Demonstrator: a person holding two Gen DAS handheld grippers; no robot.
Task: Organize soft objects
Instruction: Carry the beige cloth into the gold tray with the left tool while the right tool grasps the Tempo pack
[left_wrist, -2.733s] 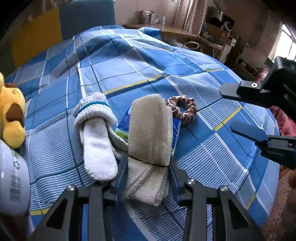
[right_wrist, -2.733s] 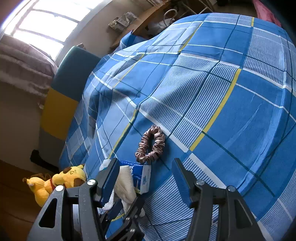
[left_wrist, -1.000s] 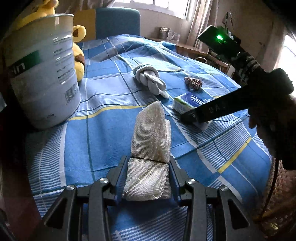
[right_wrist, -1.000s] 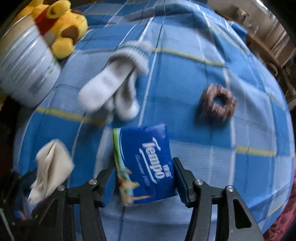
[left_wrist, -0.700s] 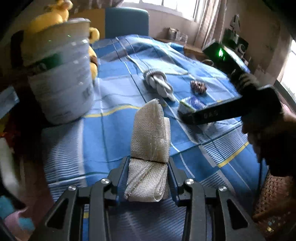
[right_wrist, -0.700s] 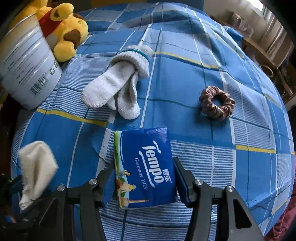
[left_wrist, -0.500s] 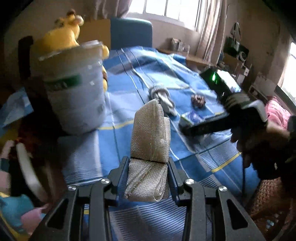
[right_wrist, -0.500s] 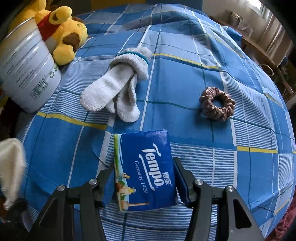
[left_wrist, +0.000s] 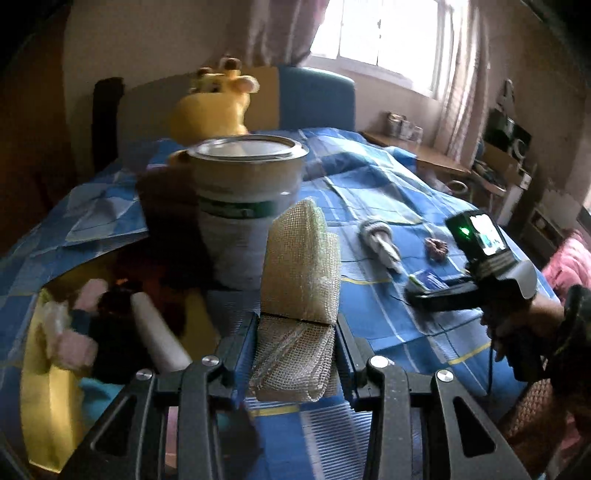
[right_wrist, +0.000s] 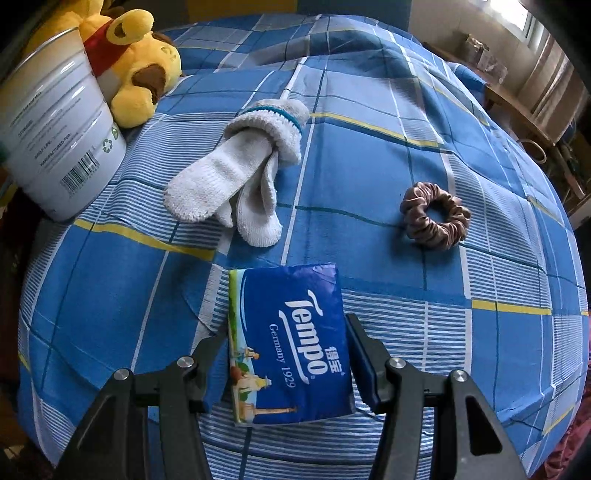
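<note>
Left tongs (left_wrist: 295, 345) clamp the folded mesh cloth (left_wrist: 300, 280) up above the bed (right_wrist: 369, 166); right tongs (right_wrist: 286, 360) straddle the tissue pack (right_wrist: 290, 343) lying on the bedspread, grip uncertain.

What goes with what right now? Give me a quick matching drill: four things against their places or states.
1. beige mesh cloth
2. blue Tempo tissue pack
3. white socks
4. brown scrunchie

a. lying loose on the bed, nearest the tin can
b. clamped in the left gripper
c. lying alone toward the bed's right side
d. between the right gripper's fingers

Pairs: 1-b, 2-d, 3-a, 4-c
</note>
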